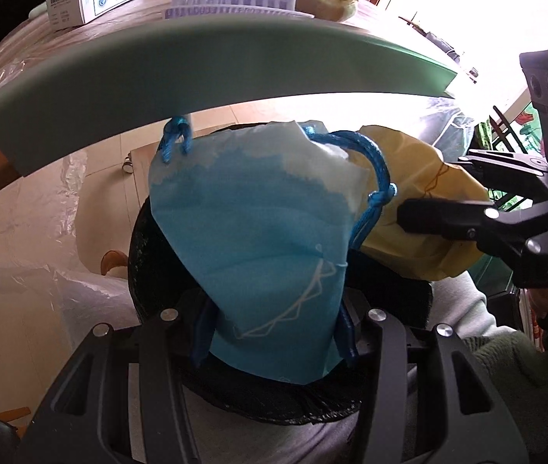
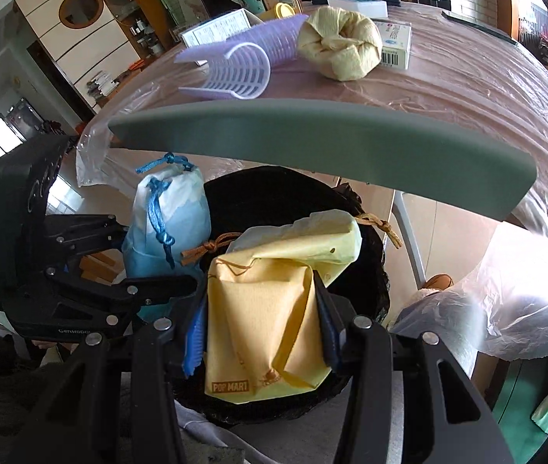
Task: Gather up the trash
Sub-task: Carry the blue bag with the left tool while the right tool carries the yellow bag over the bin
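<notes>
Trash: blue drawstring pouch (image 1: 258, 239) pinched in left gripper (image 1: 274, 332), yellow pouch (image 2: 270, 317) pinched in right gripper (image 2: 260, 332), both above black-lined bin (image 2: 274, 193). Unreleased. Remaining on table (image 2: 448, 89): crumpled yellow wad (image 2: 341, 46), lavender basket (image 2: 243, 65).

On the yellow paper bag (image 2: 270, 324) pinched in my right tongs (image 2: 260, 332), the near lower corner reads "POP MART". My left tongs (image 2: 158, 290) carry "GenRobot" on the near edge, and a small white label beside it is too fine to read. My right tongs' body shows "DAS". The boxes (image 2: 394, 44) on the far desk (image 2: 448, 89) bear barcodes; their print is illegible.
</notes>
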The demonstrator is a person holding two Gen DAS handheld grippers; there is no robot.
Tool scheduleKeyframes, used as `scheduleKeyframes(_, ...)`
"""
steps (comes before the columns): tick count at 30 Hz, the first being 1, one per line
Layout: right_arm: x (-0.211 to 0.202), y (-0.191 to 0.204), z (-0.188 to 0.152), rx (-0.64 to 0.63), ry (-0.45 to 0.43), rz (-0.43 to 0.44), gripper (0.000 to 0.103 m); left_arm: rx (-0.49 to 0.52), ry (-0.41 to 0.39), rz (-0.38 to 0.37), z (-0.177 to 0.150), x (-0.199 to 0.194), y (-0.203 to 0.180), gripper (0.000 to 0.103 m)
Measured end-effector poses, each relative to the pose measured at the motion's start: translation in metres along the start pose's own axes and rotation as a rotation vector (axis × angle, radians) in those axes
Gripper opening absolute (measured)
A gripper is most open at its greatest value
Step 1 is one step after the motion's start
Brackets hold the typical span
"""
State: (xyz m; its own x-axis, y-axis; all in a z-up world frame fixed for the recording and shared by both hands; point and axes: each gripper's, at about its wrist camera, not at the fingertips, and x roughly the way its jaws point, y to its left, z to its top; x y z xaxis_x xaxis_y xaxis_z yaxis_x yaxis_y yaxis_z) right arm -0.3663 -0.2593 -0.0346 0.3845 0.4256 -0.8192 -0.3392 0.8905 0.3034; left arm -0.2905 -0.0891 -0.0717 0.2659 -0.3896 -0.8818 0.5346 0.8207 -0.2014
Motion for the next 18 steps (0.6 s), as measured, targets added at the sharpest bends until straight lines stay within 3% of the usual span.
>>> scheduleKeyframes(18,0.013,-0.005,0.004,-0.003,0.015,-0.025,0.047,0.023,0.037,0.041,0.005,0.003,-0.009,0.051)
